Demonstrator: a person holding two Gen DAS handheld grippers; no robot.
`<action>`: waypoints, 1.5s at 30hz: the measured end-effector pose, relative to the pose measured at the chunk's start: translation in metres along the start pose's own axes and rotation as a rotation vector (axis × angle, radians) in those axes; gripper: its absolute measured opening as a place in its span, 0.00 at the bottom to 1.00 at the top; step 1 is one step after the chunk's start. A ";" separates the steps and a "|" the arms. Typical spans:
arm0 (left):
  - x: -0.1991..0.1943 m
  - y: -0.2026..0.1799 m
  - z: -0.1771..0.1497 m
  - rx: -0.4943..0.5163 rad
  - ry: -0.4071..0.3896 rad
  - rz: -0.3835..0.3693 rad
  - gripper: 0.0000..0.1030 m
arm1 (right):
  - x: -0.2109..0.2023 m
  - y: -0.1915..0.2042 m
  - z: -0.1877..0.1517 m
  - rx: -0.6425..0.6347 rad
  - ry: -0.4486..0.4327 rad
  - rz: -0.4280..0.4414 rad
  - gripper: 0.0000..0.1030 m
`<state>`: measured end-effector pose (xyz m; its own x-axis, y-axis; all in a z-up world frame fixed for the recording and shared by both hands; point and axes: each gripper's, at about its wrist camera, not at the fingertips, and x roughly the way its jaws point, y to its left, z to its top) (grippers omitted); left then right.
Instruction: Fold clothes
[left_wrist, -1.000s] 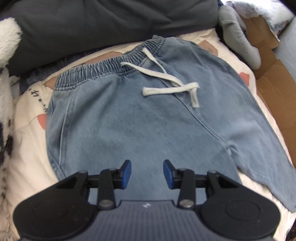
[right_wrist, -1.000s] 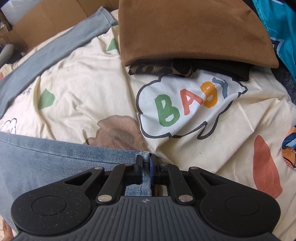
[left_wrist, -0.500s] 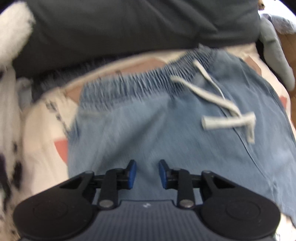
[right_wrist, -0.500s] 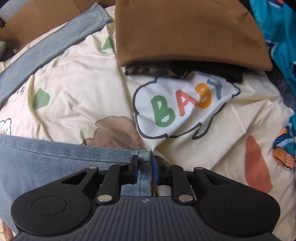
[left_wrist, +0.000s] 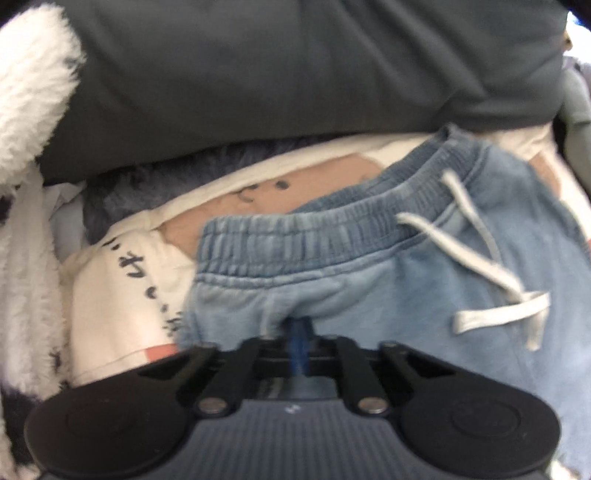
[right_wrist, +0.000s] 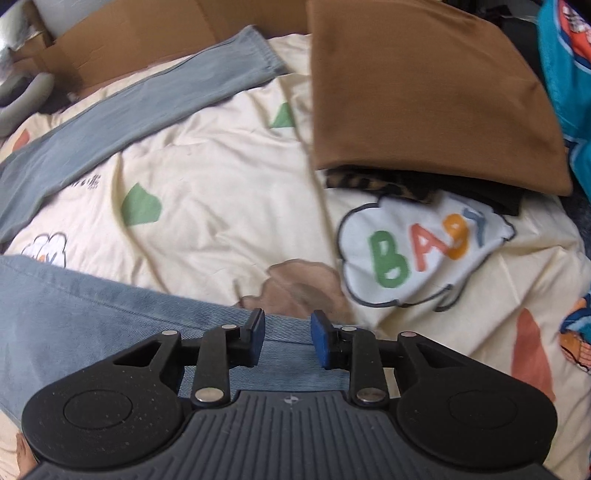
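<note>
Light blue denim pants with an elastic waistband (left_wrist: 332, 229) and a white drawstring (left_wrist: 480, 273) lie on a cream printed bedsheet (left_wrist: 122, 295). My left gripper (left_wrist: 299, 343) is shut on a pinch of denim just below the waistband, near its left end, and the cloth bunches up at the pads. In the right wrist view one pant leg (right_wrist: 92, 314) runs in from the left and its hem lies under my right gripper (right_wrist: 288, 341). Its jaws are opening, and the blue pads stand apart over the hem without pressing it. The other leg (right_wrist: 129, 114) stretches toward the upper left.
A dark grey cushion (left_wrist: 295, 74) and a white fluffy plush (left_wrist: 29, 110) crowd the far and left sides by the waistband. A folded brown garment (right_wrist: 424, 92) tops a small stack at the back right, by teal fabric (right_wrist: 565, 74). Cardboard (right_wrist: 129, 40) lines the far edge.
The left gripper moved up to the waistband's left part and shut on the denim. The right gripper, earlier shut on the leg hem, has let go and spread its jaws.
</note>
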<state>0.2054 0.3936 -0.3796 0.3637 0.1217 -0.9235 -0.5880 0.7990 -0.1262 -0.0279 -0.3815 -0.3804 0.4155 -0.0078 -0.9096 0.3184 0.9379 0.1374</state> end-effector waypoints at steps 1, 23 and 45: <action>0.002 0.003 0.000 0.015 0.005 0.009 0.03 | 0.002 0.003 -0.001 -0.008 0.007 -0.001 0.33; -0.020 -0.042 0.006 0.279 -0.007 0.066 0.29 | 0.039 0.004 -0.021 -0.039 0.169 -0.052 0.34; -0.003 -0.038 0.017 0.174 0.009 0.180 0.24 | 0.035 -0.001 -0.021 -0.069 0.167 -0.028 0.34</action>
<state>0.2384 0.3726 -0.3656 0.2571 0.2666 -0.9289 -0.5095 0.8542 0.1041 -0.0313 -0.3760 -0.4205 0.2579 0.0177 -0.9660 0.2664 0.9598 0.0887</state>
